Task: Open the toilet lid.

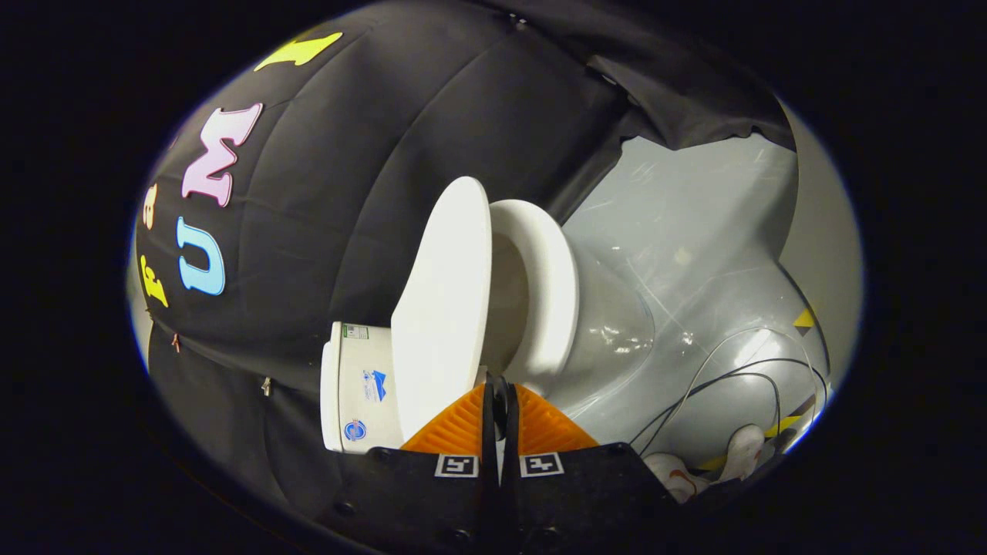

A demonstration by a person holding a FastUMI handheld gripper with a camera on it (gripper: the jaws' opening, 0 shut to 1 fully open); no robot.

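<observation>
We see the gripper (500, 385) jaws clenched, empty | just ahead, the lid (443, 308) stands raised off the seat (549, 289), leaning toward the tank (358, 389) | we judge it nearly open.

The gripper (500, 385) has its two fingers nearly together, with a thin gap, and the edge of the toilet lid (446, 308) sits right at their tips. The lid is lifted off the seat (549, 293), which lies just beyond it. The tank (356, 389) is beside the lid, and cables (725, 378) lie on the floor (694, 231) on the other side.
</observation>
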